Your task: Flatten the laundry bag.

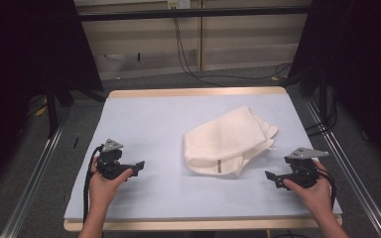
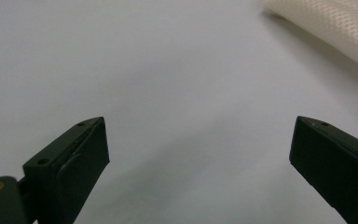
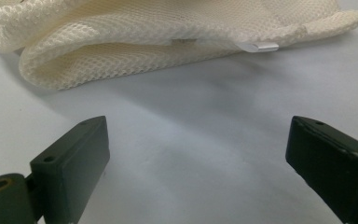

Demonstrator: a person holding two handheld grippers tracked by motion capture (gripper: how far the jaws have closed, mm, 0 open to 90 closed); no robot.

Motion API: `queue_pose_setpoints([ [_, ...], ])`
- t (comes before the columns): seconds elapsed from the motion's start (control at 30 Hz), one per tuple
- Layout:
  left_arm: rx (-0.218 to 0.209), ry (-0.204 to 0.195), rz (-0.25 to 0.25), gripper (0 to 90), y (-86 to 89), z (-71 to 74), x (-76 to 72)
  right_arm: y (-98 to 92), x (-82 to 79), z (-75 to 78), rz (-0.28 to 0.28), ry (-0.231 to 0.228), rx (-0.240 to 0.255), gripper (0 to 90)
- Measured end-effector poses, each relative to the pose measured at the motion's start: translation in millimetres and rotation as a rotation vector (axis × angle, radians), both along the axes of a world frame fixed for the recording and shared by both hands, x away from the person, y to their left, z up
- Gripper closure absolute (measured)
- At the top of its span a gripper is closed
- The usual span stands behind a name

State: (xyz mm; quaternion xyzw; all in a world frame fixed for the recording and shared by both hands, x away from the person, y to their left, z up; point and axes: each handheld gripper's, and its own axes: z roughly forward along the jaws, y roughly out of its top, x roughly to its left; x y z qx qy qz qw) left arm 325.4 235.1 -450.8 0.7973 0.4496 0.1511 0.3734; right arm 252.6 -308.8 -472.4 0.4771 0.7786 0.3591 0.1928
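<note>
A folded cream mesh cloth [image 1: 228,143] lay flat on the pale grey bench [image 1: 149,119], right of centre and slightly toward the near edge, its long axis running diagonally toward the far right. Its layers were stacked loosely, with a rolled fold along the near edge and a small white tag [image 3: 260,46] protruding from the seam. The right gripper [image 1: 272,176] rested just beside the cloth's near right corner, not touching it, fingers spread wide with nothing between them. The left gripper [image 1: 138,166] sat well apart on the left of the bench, pointing toward the cloth, fingers likewise spread wide and empty. Each gripper was held by a hand at the near edge.
</note>
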Motion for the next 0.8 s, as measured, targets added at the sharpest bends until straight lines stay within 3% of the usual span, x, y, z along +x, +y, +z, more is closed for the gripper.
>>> queue_pose_setpoints([
  [0.3,0.001,0.029,-0.087,3.8,-28.4,-1.0,1.1,4.9,-1.5,-1.1,0.003,0.008,-0.007,6.0],
  [0.67,-0.005,0.058,-0.220,3.2,-59.8,-6.0,0.3,17.0,0.7,-2.7,0.054,0.009,-0.028,5.5],
  [0.8,-0.006,0.063,-0.244,3.0,-70.3,-9.0,1.0,18.8,0.2,-3.4,0.070,0.012,-0.029,5.2],
])
